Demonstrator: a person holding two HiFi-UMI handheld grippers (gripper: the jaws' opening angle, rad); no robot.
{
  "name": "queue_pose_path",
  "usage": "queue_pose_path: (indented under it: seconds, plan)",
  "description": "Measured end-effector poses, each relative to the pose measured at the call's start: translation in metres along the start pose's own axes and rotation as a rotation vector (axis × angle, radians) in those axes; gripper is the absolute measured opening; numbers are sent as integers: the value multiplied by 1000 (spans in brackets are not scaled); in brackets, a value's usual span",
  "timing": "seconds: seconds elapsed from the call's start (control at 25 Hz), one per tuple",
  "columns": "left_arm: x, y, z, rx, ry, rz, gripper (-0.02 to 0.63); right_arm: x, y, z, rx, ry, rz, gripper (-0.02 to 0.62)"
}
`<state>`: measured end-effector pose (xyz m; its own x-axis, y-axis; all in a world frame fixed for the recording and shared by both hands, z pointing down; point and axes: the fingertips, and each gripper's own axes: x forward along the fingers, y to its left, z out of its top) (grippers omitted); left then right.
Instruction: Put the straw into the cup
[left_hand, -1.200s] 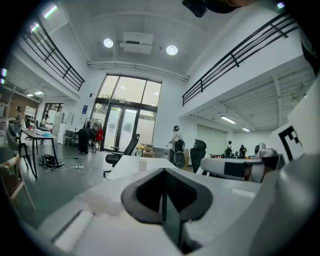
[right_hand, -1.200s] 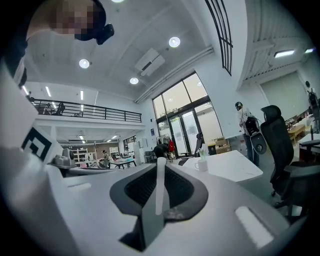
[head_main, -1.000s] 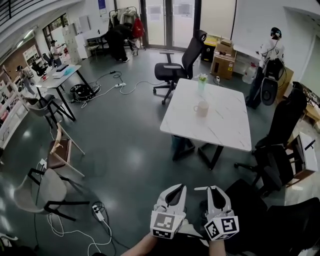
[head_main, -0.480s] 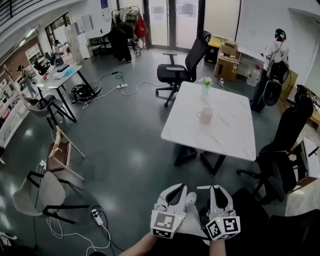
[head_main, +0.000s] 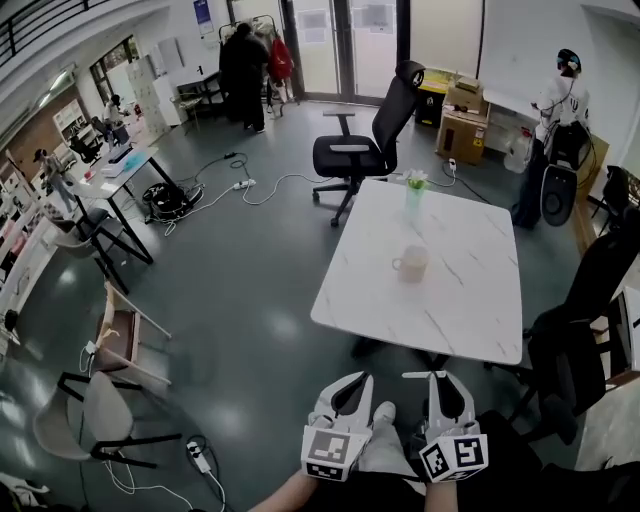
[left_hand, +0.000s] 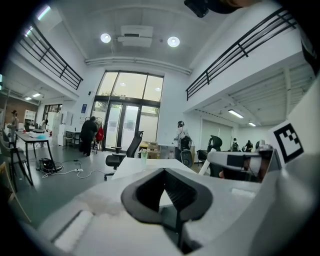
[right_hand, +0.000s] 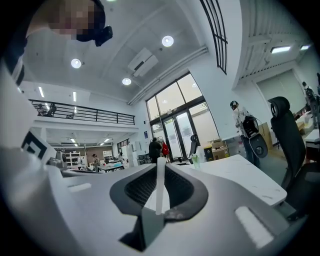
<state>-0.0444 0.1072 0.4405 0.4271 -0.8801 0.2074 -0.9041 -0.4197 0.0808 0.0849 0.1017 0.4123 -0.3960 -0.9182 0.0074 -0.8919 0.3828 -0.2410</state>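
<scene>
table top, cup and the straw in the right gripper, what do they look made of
table top: white with grey veins and a faint sheen, so marble or a marble-look slab.
cup: pale beige, opaque, with a handle, likely ceramic.
straw: thin, white, opaque; paper or plastic, hard to tell.

Beside the white table (head_main: 450, 310), a black chair (head_main: 600, 285) is running off the right edge. On the table, the cup's (head_main: 411, 264) inside is showing too small to tell. Short of the table, both forearms (head_main: 285, 497) are being cut off.
</scene>
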Motion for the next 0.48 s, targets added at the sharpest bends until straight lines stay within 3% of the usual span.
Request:
queue_pose_path:
  seconds: [0.48]
  plan:
    - [178,16,22,-68,45,-15,2,127,-109,22,-13,73,-1,49]
